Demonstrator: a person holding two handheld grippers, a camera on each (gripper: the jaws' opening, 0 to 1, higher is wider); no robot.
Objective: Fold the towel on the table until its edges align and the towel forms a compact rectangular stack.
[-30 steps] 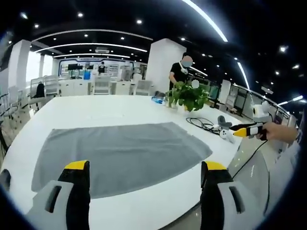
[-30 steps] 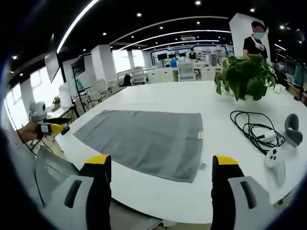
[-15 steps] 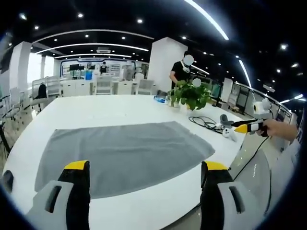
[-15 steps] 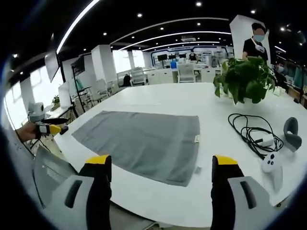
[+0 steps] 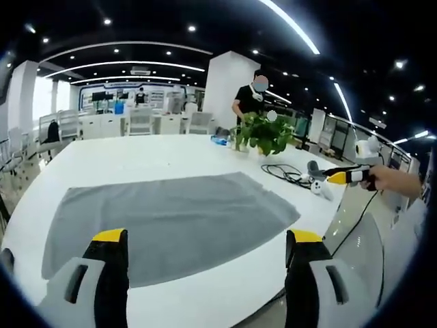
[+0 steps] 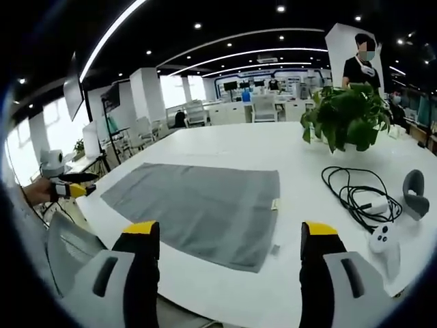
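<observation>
Your left gripper (image 5: 201, 239) and right gripper (image 6: 229, 231) hung wide open, holding nothing, low in each frame. The grey towel (image 5: 167, 222) lay flat at centre of the white worktop (image 5: 136, 157). Since a second ago, only your viewpoint drifted slightly; folding hadn't started.

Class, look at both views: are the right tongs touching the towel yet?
Apart. In the right gripper view, bare white table separates the open right tongs from the towel's near edge.

Towel (image 6: 205, 208) flat on table (image 6: 273, 147)
</observation>
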